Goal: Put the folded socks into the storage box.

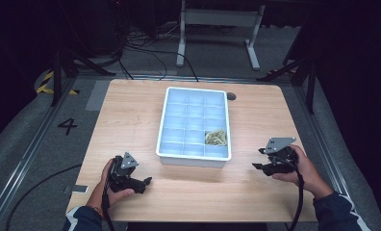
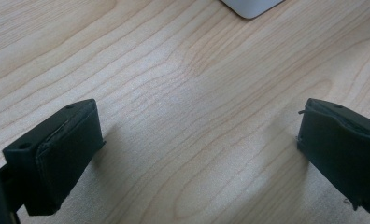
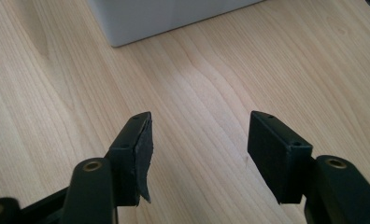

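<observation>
A white tray (image 1: 194, 155) divided into several compartments lies in the middle of the wooden table (image 1: 131, 110). One compartment near its front right holds a bundle of pale yellow-green stuff (image 1: 216, 137). My left gripper (image 1: 147, 182) rests low over the table at the front left, short of the tray, open with bare wood between its fingers (image 2: 57, 154). A corner of the tray (image 2: 251, 7) shows at the top of the left gripper view. My right gripper (image 1: 257, 159) hovers right of the tray, open, with nothing between its fingers (image 3: 276, 154); the tray's wall (image 3: 164, 16) lies ahead of it.
A small dark round spot (image 1: 231, 96) sits on the table just right of the tray's far corner. Beyond the table are cables (image 1: 145, 48) and a metal stand (image 1: 217, 29) on the grey floor. Bare wood (image 1: 121, 120) surrounds the tray.
</observation>
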### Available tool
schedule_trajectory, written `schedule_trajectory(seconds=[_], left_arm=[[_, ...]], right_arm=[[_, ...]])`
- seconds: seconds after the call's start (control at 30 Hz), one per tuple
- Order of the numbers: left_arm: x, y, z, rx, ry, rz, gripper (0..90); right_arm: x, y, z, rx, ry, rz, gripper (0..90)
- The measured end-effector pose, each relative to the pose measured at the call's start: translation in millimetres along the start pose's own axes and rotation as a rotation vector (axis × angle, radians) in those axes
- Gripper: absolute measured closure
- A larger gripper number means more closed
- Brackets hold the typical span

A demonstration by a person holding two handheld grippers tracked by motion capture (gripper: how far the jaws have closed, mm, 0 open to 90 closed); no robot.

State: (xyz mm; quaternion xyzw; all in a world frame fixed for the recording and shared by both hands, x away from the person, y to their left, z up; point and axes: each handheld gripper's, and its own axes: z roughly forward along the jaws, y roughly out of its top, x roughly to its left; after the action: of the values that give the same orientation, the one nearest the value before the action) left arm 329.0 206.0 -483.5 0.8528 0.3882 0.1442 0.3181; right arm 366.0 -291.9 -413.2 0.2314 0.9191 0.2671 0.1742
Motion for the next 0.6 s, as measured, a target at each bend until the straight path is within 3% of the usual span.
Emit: schedule_trajectory(seconds=[0.6], left_arm=[[0.0, 0.0, -0.1, 0.001, 0.002, 0.0, 0.3]], right_arm=[[3.2, -31.7, -1.3, -0.065, -0.029, 0.027, 41.0]])
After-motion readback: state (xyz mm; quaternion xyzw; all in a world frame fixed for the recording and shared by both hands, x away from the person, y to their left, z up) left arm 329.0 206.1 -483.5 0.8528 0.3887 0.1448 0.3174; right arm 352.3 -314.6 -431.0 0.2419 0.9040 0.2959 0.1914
